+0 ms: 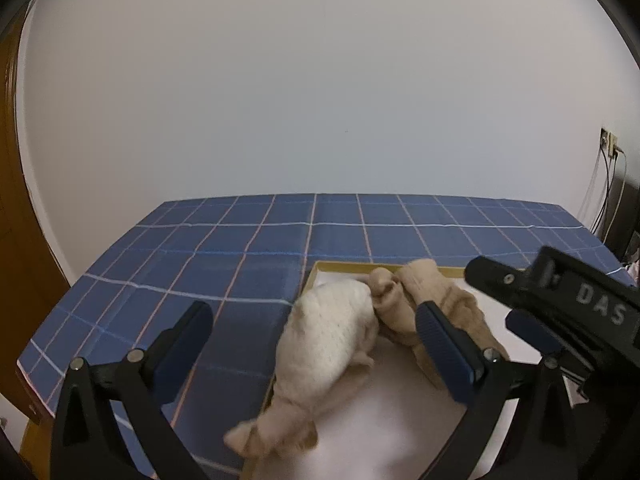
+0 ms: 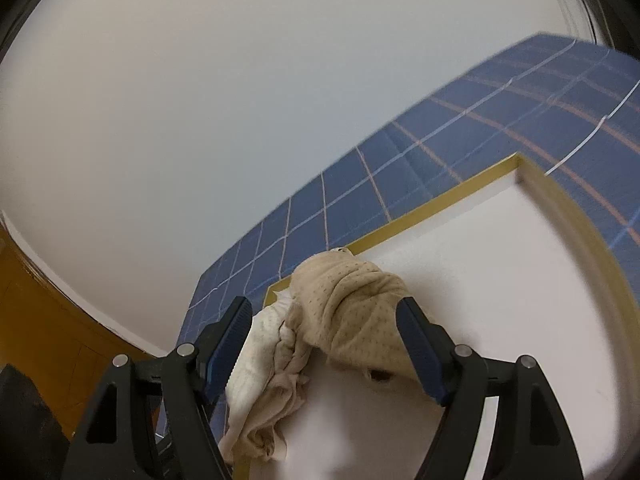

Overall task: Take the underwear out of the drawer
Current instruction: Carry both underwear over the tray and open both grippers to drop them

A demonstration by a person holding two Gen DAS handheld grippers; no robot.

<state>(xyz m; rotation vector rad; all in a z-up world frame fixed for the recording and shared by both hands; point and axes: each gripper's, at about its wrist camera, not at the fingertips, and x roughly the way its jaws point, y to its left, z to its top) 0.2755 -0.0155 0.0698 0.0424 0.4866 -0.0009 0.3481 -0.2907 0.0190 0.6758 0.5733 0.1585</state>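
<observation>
A shallow drawer tray with a gold rim [image 1: 344, 266] and white floor lies on the blue checked cloth. In it lie a cream knit piece of underwear [image 1: 332, 340], hanging over the left rim, and a beige piece [image 1: 448, 300] beside it. My left gripper [image 1: 312, 332] is open, its jaws wide on either side of the cream piece. My right gripper [image 2: 324, 320] is open and straddles the beige underwear [image 2: 352, 304]; the cream piece [image 2: 256, 360] lies at its left finger. The right gripper body [image 1: 560, 304] shows in the left wrist view, above the tray's right side.
The blue checked cloth [image 1: 200, 260] covers the table left of and behind the tray. A white wall stands behind. A wooden door frame [image 1: 16, 240] is at the left; cables and a wall socket [image 1: 610, 144] are at the right.
</observation>
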